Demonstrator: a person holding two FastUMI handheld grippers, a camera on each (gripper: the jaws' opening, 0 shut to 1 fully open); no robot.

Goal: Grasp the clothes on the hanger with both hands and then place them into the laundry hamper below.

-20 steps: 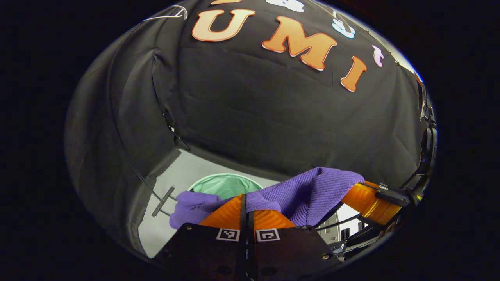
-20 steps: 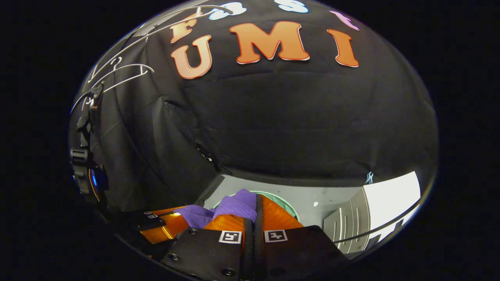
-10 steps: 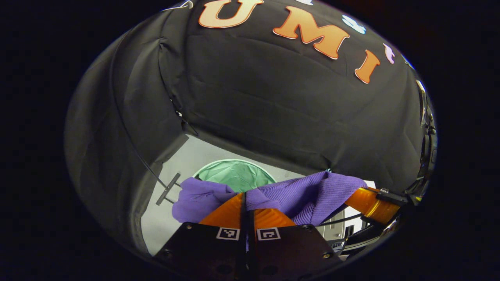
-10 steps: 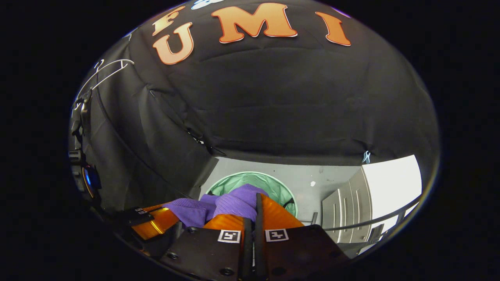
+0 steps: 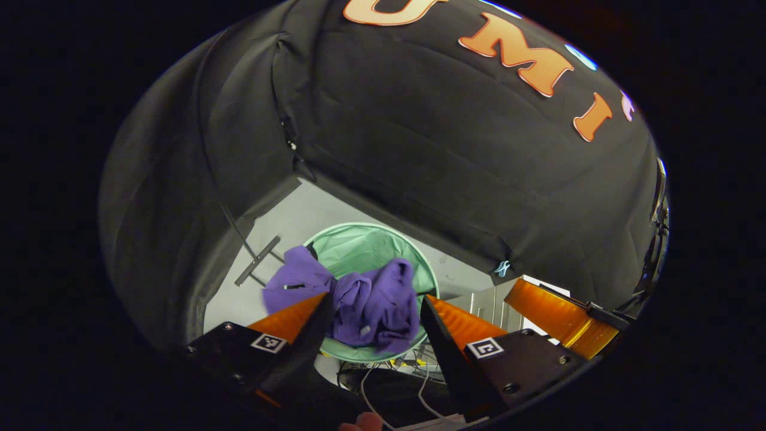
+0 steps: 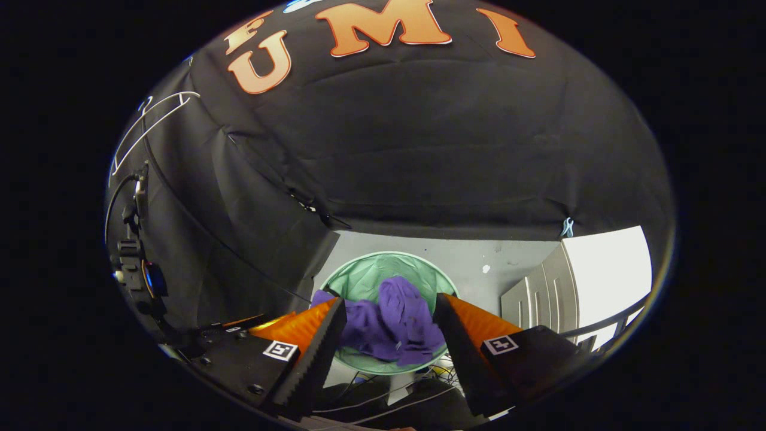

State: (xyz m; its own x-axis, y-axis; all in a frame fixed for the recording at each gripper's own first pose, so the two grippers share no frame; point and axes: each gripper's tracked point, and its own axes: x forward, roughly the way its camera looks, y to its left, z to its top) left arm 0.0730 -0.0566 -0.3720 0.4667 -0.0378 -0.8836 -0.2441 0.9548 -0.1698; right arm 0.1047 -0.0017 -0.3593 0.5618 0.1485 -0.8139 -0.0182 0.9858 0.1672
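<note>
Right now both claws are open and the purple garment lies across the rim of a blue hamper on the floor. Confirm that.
One detail is off: the hamper is green, not blue, as the right gripper view shows. The rest holds: the left claw and the right claw both stand open, and the purple garment lies in the hamper, draped over its near rim.

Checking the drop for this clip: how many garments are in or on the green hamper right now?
1: a purple garment bunched in the green hamper, one end draped over its left rim. Both hand-held grippers are open above it. More could lie hidden underneath.
</note>
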